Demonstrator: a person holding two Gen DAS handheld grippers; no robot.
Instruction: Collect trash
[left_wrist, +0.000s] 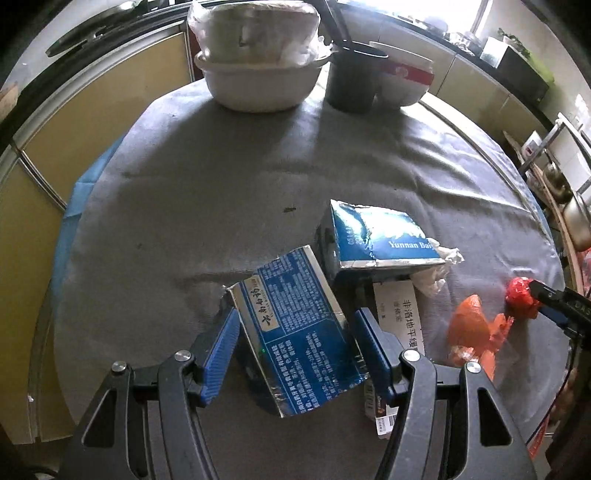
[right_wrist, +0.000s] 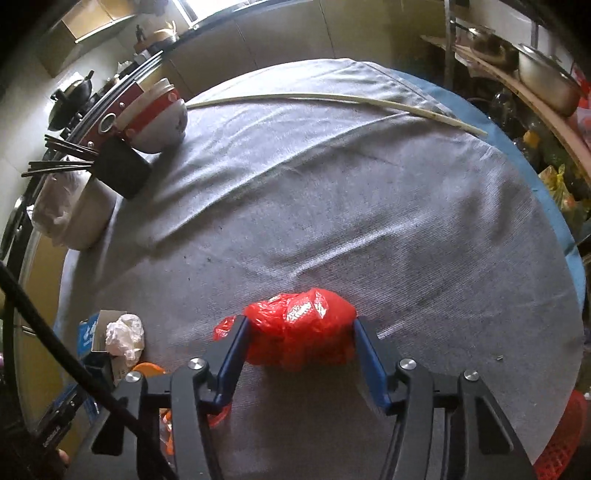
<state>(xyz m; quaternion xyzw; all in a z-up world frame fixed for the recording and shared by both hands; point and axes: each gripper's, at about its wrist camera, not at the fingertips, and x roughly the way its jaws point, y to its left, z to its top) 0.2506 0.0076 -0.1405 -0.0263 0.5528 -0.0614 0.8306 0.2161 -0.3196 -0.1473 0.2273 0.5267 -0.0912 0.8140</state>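
Observation:
A crumpled blue and silver carton (left_wrist: 295, 325) sits tilted between the fingers of my left gripper (left_wrist: 293, 332), whose blue pads rest against its two sides. Behind it lie a second blue box (left_wrist: 376, 240) stuffed with white paper, a white printed packet (left_wrist: 399, 317) and an orange wrapper (left_wrist: 472, 328). My right gripper (right_wrist: 300, 332) is closed on a bunched red plastic bag (right_wrist: 299, 328) lying on the grey cloth. The same red bag (left_wrist: 521, 295) shows at the right edge of the left wrist view, with the right gripper's tip against it.
The round table wears a grey cloth (right_wrist: 369, 221). At its far side stand stacked white bowls (left_wrist: 258, 74) with plastic, a black cup (left_wrist: 351, 81) holding chopsticks, and a red-and-white bowl (left_wrist: 402, 77). A long pale stick (right_wrist: 332, 98) lies across the cloth. A red basket (right_wrist: 565, 443) sits beyond the table's edge.

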